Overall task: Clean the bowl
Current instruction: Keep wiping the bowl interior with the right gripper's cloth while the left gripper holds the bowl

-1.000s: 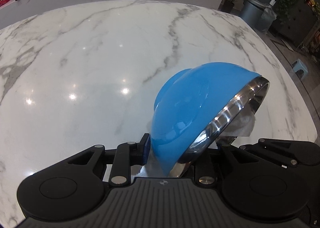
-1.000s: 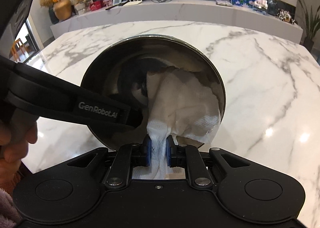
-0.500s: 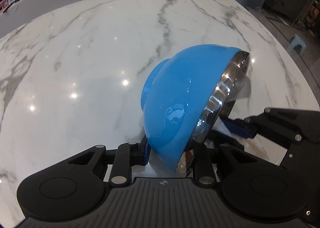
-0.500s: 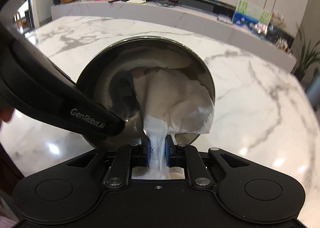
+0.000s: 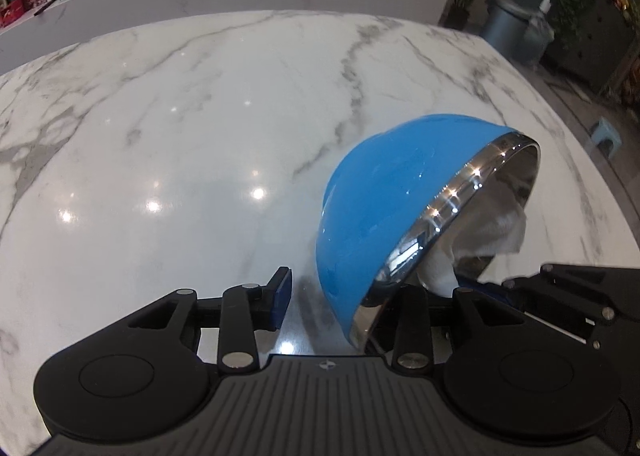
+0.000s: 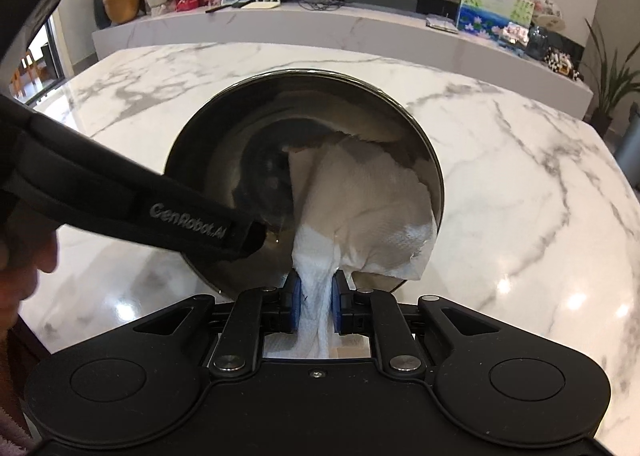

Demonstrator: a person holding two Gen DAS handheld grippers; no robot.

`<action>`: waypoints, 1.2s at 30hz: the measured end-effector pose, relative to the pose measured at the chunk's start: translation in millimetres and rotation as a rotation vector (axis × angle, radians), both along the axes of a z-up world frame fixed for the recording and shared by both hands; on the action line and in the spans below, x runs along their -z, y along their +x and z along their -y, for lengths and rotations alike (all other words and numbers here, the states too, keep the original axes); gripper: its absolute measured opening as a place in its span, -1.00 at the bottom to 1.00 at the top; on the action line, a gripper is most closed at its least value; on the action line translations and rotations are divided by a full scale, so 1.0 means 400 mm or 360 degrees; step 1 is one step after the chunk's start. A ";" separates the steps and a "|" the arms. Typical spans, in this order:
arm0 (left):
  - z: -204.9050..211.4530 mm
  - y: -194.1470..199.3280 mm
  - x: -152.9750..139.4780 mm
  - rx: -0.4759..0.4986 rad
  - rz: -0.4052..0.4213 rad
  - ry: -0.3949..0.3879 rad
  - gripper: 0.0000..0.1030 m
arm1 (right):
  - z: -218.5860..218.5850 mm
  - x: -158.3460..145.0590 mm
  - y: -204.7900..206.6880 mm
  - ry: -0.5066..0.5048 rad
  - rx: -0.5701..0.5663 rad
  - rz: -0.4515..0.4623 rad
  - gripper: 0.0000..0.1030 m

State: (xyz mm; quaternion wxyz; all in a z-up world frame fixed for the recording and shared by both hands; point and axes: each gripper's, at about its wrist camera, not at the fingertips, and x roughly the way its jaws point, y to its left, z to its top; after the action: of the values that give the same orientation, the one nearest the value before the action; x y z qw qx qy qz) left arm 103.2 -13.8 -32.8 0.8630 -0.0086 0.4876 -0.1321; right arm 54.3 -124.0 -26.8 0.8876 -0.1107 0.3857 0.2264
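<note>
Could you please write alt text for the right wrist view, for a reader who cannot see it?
The right tool pinches a white paper towel that lies inside a tilted steel-lined bowl above a marble table. The left tool's finger reaches in at the bowl's near rim.

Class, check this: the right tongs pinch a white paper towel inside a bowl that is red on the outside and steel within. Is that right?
Not quite: the bowl is blue outside, as the left wrist view shows. The right tongs do pinch the white paper towel inside its steel interior.

"GenRobot.AI" stands in grey letters on the left gripper [image 6: 256,236]
</note>
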 end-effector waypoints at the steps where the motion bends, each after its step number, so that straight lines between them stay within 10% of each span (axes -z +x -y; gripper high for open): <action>1: 0.003 0.001 -0.001 0.0020 0.0000 0.0001 -0.64 | 0.000 -0.001 -0.002 0.0003 -0.0002 0.0002 -0.76; 18: -0.004 0.004 -0.021 0.0127 -0.0311 -0.0001 -0.65 | 0.017 -0.054 0.009 0.0034 -0.0013 0.0115 -0.77; 36: -0.055 0.022 -0.009 0.0018 -0.0358 -0.0153 -0.58 | -0.033 -0.014 0.047 -0.0065 -0.0123 0.0009 -0.77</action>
State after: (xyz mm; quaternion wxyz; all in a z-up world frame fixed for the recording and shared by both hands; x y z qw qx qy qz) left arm 112.0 8.4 -29.3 0.8007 -0.0620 0.5744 -0.1585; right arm 73.1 -110.6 -21.0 0.8769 -0.1441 0.3831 0.2522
